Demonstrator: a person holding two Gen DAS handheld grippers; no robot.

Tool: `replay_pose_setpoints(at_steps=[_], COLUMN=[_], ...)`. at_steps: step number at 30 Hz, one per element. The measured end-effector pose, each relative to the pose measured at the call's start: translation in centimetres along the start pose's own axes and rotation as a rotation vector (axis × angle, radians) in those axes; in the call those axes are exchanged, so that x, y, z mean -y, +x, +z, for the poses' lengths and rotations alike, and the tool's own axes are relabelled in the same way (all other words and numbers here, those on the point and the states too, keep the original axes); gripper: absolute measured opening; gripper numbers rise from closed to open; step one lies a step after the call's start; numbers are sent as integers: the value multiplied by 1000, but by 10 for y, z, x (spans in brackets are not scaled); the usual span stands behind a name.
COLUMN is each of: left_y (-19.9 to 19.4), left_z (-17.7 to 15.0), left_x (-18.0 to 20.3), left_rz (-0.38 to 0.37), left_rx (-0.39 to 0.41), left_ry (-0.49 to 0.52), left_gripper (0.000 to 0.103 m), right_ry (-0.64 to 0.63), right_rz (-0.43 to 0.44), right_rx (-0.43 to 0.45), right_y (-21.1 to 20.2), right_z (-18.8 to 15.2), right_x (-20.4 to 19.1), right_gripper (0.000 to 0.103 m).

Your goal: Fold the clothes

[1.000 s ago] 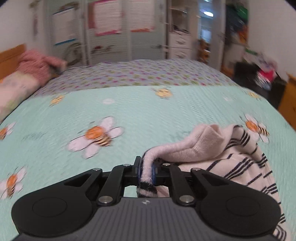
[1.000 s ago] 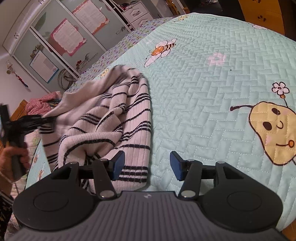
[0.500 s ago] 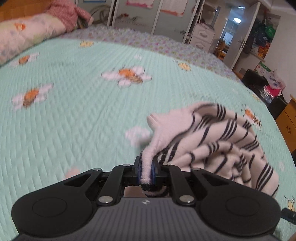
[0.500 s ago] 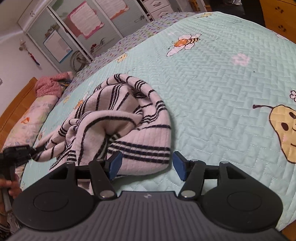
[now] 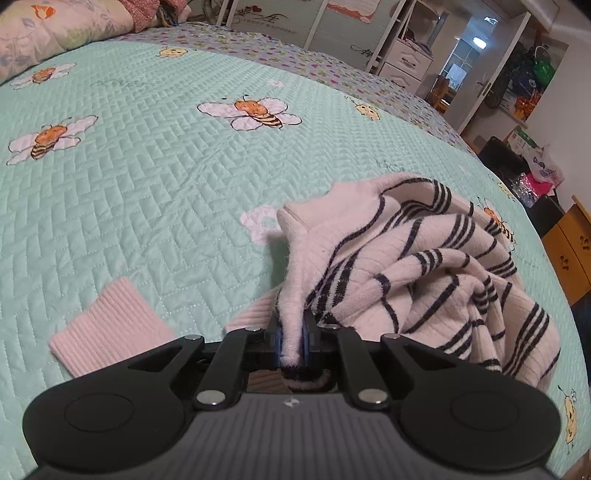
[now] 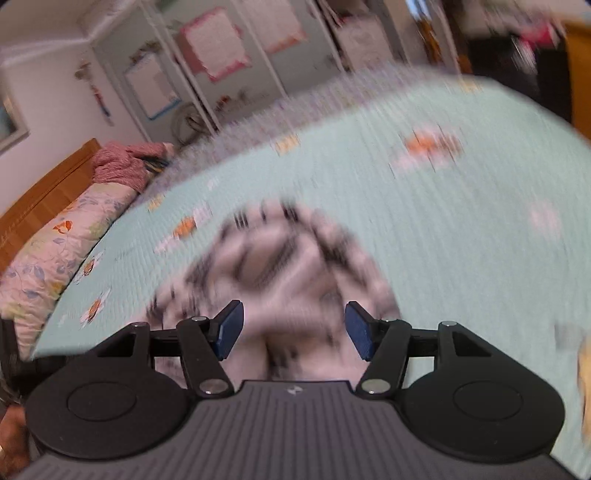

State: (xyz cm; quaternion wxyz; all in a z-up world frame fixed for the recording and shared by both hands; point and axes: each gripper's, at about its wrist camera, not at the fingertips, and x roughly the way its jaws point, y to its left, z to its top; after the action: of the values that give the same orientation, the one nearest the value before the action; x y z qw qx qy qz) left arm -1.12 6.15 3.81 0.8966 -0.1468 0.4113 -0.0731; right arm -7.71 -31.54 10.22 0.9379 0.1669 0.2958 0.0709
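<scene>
Lowered left gripper [image 5: 291, 345] pinches sweater [image 5: 424, 273]; right gripper [image 6: 293, 328] risen, opening

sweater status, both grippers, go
Left gripper shut on sweater edge. Right gripper jaws opening, nothing between the pads, above the sweater. Sweater bunched on bedspread. Nothing in the way.

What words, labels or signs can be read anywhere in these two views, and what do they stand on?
None can be read.
Wardrobe door: dark cursive lettering, too small to read.
Posters on the wardrobe: blurred, unreadable.
Left gripper body: a small pale logo mark, no letters.
Striped sweater, bedspread: no text.
</scene>
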Motion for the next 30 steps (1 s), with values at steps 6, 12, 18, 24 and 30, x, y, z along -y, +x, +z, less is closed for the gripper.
replay_pose_setpoints(at_steps=[6, 12, 18, 24, 30], left_y=[1, 6, 1, -35, -151], left_z=[4, 7, 22, 80, 133], left_x=[-13, -22, -24, -9, 28], left_rz=[-43, -55, 2, 59, 10], left_rx=[-13, -28, 27, 203, 521], left_ry=[-70, -95, -71, 26, 116], left_gripper=[10, 10, 10, 9, 9], right_ry=[-403, -551, -490, -288, -231], right_rz=[34, -19, -112, 26, 149], right_rx=[-47, -282, -301, -4, 289], right_y=[112, 247, 267, 150, 8], right_z=[70, 80, 46, 93, 150], right_x=[-64, -95, -79, -73, -91], right_gripper=[78, 78, 8, 8, 8])
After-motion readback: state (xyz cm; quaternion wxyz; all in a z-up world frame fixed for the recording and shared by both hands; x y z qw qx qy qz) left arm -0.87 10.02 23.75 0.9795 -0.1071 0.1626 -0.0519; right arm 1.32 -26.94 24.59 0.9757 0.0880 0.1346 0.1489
